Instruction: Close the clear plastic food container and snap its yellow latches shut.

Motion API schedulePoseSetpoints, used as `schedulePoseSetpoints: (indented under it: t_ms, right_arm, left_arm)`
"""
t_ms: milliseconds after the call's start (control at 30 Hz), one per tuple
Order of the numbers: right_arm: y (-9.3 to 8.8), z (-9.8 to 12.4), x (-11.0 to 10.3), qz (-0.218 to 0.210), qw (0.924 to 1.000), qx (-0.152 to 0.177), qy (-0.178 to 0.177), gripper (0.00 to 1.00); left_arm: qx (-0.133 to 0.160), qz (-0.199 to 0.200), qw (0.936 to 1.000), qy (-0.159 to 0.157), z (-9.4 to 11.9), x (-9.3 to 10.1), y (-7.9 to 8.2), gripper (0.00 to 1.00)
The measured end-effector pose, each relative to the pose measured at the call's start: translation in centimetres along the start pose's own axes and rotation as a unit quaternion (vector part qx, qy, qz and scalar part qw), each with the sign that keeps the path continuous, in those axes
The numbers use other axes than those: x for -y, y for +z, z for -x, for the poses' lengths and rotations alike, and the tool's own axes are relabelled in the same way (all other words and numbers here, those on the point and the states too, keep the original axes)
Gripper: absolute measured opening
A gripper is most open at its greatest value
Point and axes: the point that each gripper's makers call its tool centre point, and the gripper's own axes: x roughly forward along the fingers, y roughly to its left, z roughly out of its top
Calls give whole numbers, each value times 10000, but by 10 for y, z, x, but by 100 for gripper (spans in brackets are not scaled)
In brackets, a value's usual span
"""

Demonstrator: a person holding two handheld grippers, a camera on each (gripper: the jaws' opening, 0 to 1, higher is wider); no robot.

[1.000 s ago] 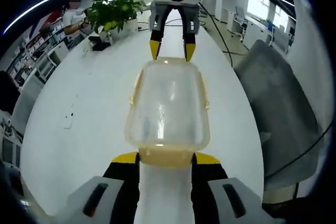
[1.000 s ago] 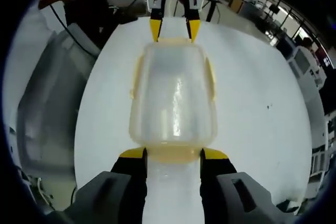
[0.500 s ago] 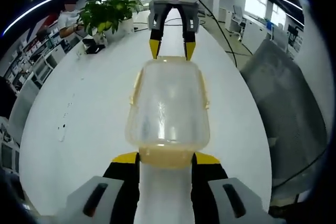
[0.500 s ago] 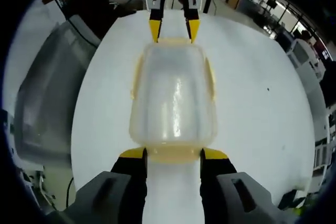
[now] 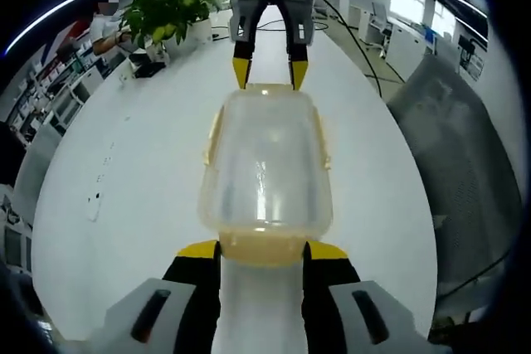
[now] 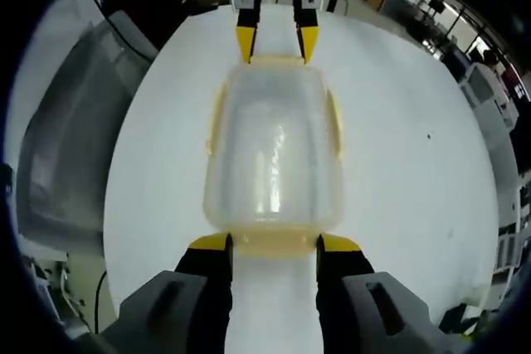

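Observation:
The clear plastic food container [image 5: 264, 163] has its lid on and lies lengthwise between both grippers over the white table [image 5: 124, 163]. Yellow latches [image 5: 214, 134] run along its long sides. My left gripper [image 5: 263, 248] is shut on the container's near end, its black-and-yellow jaws flanking the yellow end latch [image 5: 263, 246]. The right gripper [image 5: 264, 84] grips the far end. In the right gripper view the same container [image 6: 272, 147] runs from my right gripper [image 6: 274, 242], shut on its near end latch, to the left gripper [image 6: 276, 57] at the far end.
A potted plant [image 5: 170, 18] stands at the table's far left, with a person [image 5: 104, 26] seated behind it. A grey chair [image 5: 465, 147] stands beside the table's right edge; the same chair [image 6: 58, 138] appears on the left in the right gripper view. Office desks fill the background.
The table and room have slid behind the container in both views, so the cameras moved. The container stays fixed between the two grippers and both grips hold.

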Motion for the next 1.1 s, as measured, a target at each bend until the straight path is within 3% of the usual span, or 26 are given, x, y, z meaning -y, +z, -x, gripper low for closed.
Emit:
schedulePoseSetpoints:
  t_ms: [867, 1100]
  right_arm:
    - [-1, -1, -6, -109, 9999, 22, 34, 37]
    - [-9, 3, -8, -293, 9995, -69, 99, 36]
  left_arm:
    - [-97, -137, 9998, -84, -3, 5, -3, 33]
    - [-134, -30, 9998, -137, 2, 9, -7, 36]
